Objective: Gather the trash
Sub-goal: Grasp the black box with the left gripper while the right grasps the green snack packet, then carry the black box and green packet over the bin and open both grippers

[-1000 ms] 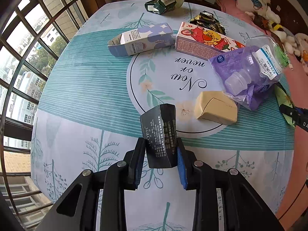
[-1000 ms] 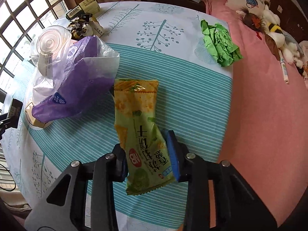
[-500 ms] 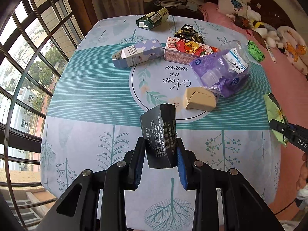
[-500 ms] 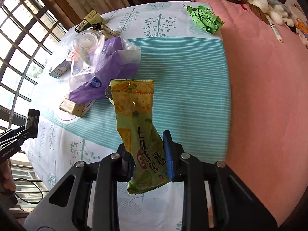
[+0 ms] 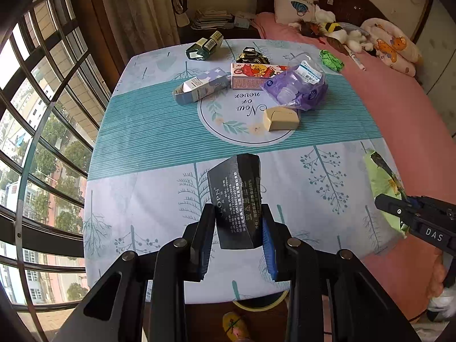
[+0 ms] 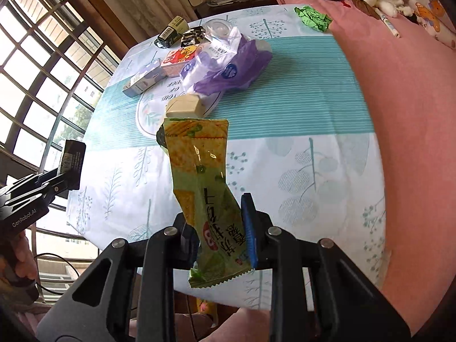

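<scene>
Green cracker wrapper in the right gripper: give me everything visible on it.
The green plastic cracker wrapper is a long, glossy, crinkled pouch printed with crackers, green flecks and dark characters, plus a red-and-white logo near its lower end. Its bottom edge is a zigzag seal; the top end is squared. It hangs clear above the patterned tablecloth, slightly twisted, clamped near its lower end by the right gripper jaws. Only the blue pads touch it. The left view shows its edge.

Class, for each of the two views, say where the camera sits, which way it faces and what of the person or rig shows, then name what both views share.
Left wrist: on the left gripper, looking down over the table; it clamps a black box; right gripper at the right edge.
Right wrist: on the right gripper, facing the table; it clamps a green wrapper; a hand at left.
Shared: purple bag, beige box.
</scene>
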Demonstrator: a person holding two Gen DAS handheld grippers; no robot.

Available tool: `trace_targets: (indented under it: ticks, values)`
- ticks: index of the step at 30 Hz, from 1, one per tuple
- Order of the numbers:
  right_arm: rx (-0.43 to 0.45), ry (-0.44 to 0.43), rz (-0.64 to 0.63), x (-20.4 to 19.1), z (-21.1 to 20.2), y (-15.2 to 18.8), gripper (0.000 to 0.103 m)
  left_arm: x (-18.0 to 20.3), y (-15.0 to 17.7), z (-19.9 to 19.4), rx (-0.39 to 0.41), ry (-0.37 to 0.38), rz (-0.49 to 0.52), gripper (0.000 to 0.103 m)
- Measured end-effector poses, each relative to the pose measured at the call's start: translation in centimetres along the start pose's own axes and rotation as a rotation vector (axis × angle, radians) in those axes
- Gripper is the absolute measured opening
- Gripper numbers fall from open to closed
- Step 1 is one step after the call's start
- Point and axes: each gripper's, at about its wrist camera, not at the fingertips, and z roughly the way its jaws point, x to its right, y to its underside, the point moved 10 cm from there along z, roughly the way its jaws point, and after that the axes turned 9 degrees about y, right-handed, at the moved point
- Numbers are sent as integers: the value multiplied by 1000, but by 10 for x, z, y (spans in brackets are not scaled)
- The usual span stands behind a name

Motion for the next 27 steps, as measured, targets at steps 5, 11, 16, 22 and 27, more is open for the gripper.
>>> trace_targets:
  ticks: [5, 11, 16, 22, 27]
  values:
    - [-4, 12, 42, -37, -19, 61, 23, -14, 41, -26, -2, 55, 24, 30]
    - [-4, 31, 96, -70, -41, 135, 23, -20, 92, -39, -45, 95, 72, 30]
    - [-54, 49, 105, -84, -44, 187, 23, -9, 130, -35, -103, 132, 99, 30]
    - [-114, 60, 119, -81, -33, 225, 23, 13, 171, -16, -164, 144, 148, 30]
    - [-191, 34, 157, -76, 0, 258, 23, 29, 209, 13, -198, 143, 177, 30]
